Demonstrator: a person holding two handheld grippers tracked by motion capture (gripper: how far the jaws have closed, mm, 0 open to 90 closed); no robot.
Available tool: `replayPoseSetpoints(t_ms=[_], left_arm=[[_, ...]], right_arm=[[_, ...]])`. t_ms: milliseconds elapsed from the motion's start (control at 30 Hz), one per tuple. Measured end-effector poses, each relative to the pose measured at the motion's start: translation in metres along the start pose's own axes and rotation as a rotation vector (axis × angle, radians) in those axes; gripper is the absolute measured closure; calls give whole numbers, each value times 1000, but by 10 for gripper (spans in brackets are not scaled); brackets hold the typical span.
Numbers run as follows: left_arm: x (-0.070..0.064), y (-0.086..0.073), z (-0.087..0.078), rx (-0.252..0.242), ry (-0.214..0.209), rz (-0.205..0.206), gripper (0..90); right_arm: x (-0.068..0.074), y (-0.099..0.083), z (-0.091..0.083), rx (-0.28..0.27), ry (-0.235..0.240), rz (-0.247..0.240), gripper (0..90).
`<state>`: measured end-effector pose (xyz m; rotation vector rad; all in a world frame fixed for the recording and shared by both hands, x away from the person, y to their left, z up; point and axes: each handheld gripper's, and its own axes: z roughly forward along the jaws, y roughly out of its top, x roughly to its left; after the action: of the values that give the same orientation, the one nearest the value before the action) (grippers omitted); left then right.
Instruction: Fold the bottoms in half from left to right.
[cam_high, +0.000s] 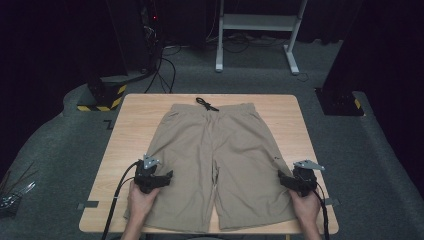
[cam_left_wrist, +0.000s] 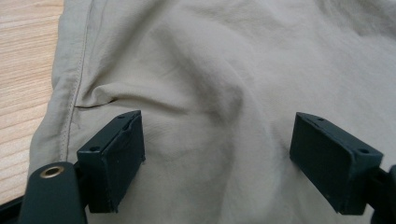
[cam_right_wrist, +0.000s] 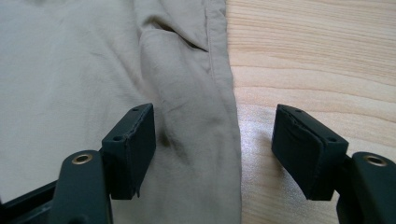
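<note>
Khaki shorts (cam_high: 215, 160) lie flat on the wooden table (cam_high: 125, 140), waistband and black drawstring (cam_high: 206, 104) at the far side, leg hems toward me. My left gripper (cam_high: 161, 179) hovers open over the left leg near its outer seam; the fabric (cam_left_wrist: 219, 93) spreads between its jaws. My right gripper (cam_high: 290, 181) is open at the right leg's outer edge; one jaw is over the cloth (cam_right_wrist: 93, 84), the other over bare wood (cam_right_wrist: 317, 65). Nothing is held by either.
The table's front edge (cam_high: 210, 232) is close to my hands. Behind the table stand a white desk frame (cam_high: 257, 30), dark equipment with cables (cam_high: 160, 65) and yellow-black striped bases (cam_high: 102, 100). Grey carpet surrounds the table.
</note>
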<state>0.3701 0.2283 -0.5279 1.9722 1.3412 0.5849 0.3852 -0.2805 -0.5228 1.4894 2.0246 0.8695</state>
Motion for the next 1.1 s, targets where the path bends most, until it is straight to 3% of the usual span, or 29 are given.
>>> replayPoseSetpoints(t_ms=[333,467,533,767,1100], left_arm=[[-1,-1,-1,4,-3,6,176],[2,-4,-5,-11,-5,-22,211],[4,-4,-7,-13,-20,-50,210],[2,1,-13,-35,-43,-58,222],[-6,13,-11,-36,-71,-39,244]], right_arm=[[0,-1,0,11,15,-16,226],[0,-3,-3,16,9,-8,213],[-4,-5,-7,1,24,17,238],[-5,-2,-23,-73,69,40,279],[16,19,-20,-127,124,-2,409]])
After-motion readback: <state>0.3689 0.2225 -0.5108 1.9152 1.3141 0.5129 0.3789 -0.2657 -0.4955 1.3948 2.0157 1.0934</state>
